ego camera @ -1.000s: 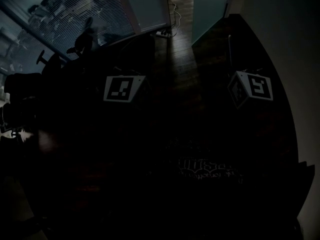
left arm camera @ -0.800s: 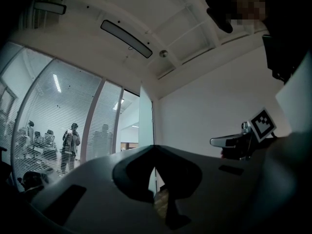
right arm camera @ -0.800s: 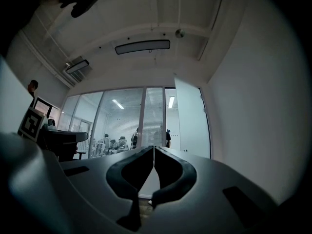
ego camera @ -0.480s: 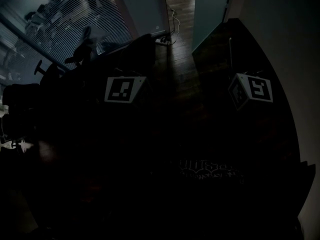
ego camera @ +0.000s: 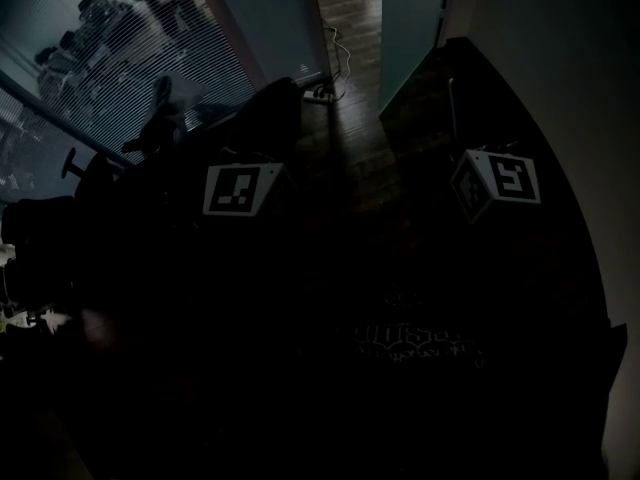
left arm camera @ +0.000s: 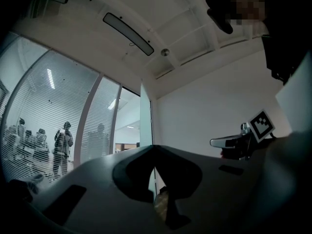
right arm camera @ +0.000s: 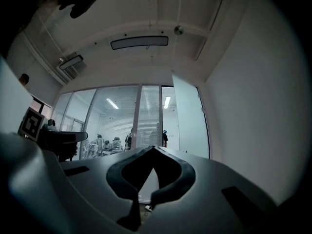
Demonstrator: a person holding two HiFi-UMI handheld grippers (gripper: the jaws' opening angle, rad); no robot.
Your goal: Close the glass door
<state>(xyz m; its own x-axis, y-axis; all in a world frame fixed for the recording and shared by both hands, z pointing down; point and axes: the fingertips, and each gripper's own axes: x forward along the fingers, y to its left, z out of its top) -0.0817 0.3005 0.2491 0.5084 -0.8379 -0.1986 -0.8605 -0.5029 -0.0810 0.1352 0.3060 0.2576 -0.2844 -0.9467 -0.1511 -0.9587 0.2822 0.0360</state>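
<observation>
The glass door (ego camera: 410,18) is a frosted panel that stands open at the far end of the dark room, next to the white wall. It also shows in the left gripper view (left arm camera: 146,116) and in the right gripper view (right arm camera: 187,116). Both grippers are held out toward it, still well short of it. My left gripper (left arm camera: 154,146) has its jaw tips together with nothing between them. My right gripper (right arm camera: 153,147) is shut and empty too. In the head view only their marker cubes stand out, the left cube (ego camera: 240,190) and the right cube (ego camera: 497,183).
A glass wall with blinds (ego camera: 120,58) runs along the left, with people standing behind it (left arm camera: 62,140). Dark office chairs (ego camera: 150,118) stand before it. A power strip with a cable (ego camera: 322,90) lies on the wood floor by the doorway. A white wall (ego camera: 560,48) closes the right side.
The view has moved forward toward the doorway, and the door's foot and the glass wall have come nearer. Both marker cubes keep about the same places in the picture.
</observation>
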